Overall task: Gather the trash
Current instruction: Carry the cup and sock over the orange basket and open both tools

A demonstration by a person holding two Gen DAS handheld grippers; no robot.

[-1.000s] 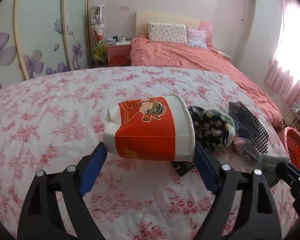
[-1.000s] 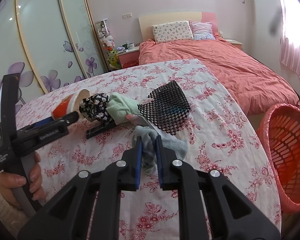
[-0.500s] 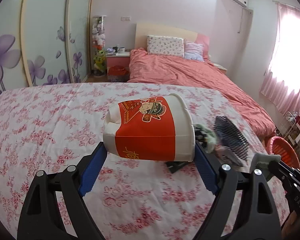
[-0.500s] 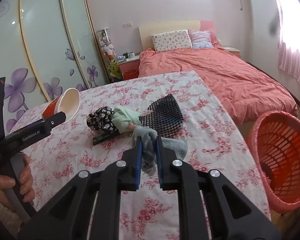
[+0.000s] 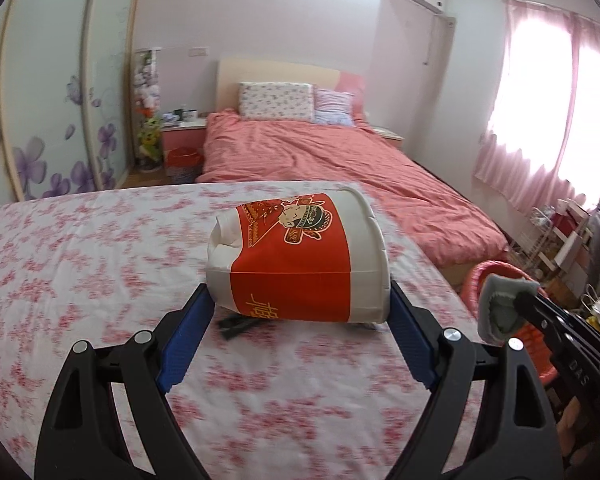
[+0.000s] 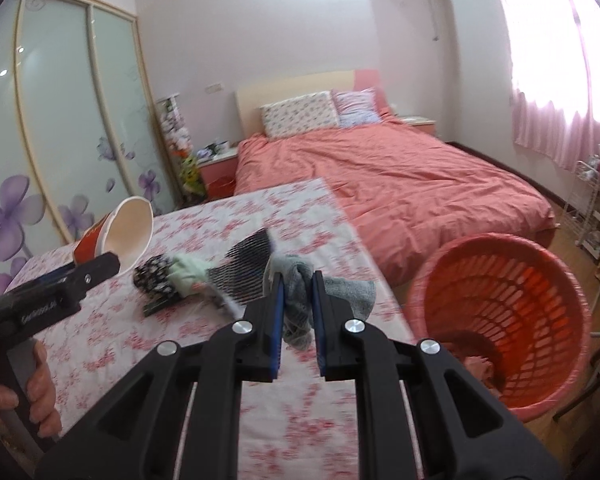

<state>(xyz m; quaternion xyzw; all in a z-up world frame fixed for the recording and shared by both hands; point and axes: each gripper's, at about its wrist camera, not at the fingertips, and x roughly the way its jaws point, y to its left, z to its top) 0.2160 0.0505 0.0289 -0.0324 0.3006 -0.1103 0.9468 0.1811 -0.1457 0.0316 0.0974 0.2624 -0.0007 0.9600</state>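
A dented red and white paper cup [image 5: 300, 264] lies sideways between the blue pads of my left gripper [image 5: 300, 296], which is shut on it with wide jaws, above the flowered tablecloth [image 5: 80, 264]. From the right wrist view the cup [image 6: 128, 232] shows its open mouth at the left. My right gripper [image 6: 296, 280] is shut on a crumpled grey cloth [image 6: 352, 292] that hangs from its pads. That gripper and the grey cloth [image 5: 496, 312] appear at the right edge of the left wrist view. A red plastic basket [image 6: 500, 320] stands on the floor right of the table.
On the table lie a black floral cloth [image 6: 156, 280], a pale green cloth [image 6: 186, 276], a black mesh piece [image 6: 248, 272] and a dark flat object [image 6: 156, 306]. A pink bed [image 6: 400, 176] is beyond. A person's hand [image 6: 40, 392] grips the left handle.
Both grippers have risen and swung right toward the basket, each keeping its load. The pile of cloths has dropped behind the cup in the left wrist view; the basket looms larger.
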